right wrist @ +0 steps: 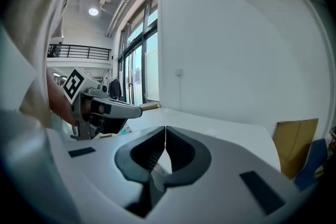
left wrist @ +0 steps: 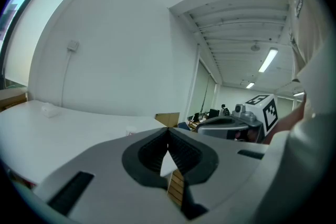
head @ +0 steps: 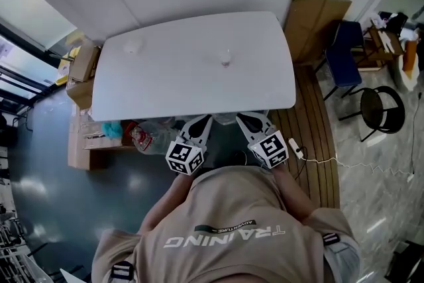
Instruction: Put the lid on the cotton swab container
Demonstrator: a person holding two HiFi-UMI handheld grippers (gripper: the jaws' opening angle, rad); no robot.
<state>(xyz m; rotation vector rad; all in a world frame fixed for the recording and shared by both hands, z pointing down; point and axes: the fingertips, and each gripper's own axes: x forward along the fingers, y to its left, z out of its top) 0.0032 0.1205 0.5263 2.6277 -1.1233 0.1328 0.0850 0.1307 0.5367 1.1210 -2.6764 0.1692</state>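
On the white table point(head: 165, 86) a small clear cotton swab container point(head: 225, 57) stands right of the middle. A pale round lid point(head: 132, 46) lies apart from it at the far left corner. The left gripper view shows the lid point(left wrist: 50, 109) far left and the container point(left wrist: 131, 131) just above the jaws. My left gripper point(head: 201, 122) and right gripper point(head: 246, 120) are side by side at the table's near edge, close to the person's body. Both are shut and hold nothing. Each shows in the other's view: right gripper point(left wrist: 236, 123), left gripper point(right wrist: 100, 107).
Cardboard boxes point(head: 83, 66) stand left of the table, with bags and clutter point(head: 139, 136) beneath its front edge. A brown board point(head: 315, 23) leans at the right, beside a blue chair point(head: 344, 59) and a black stool point(head: 381, 109). A power strip point(head: 296, 149) lies on the wooden floor.
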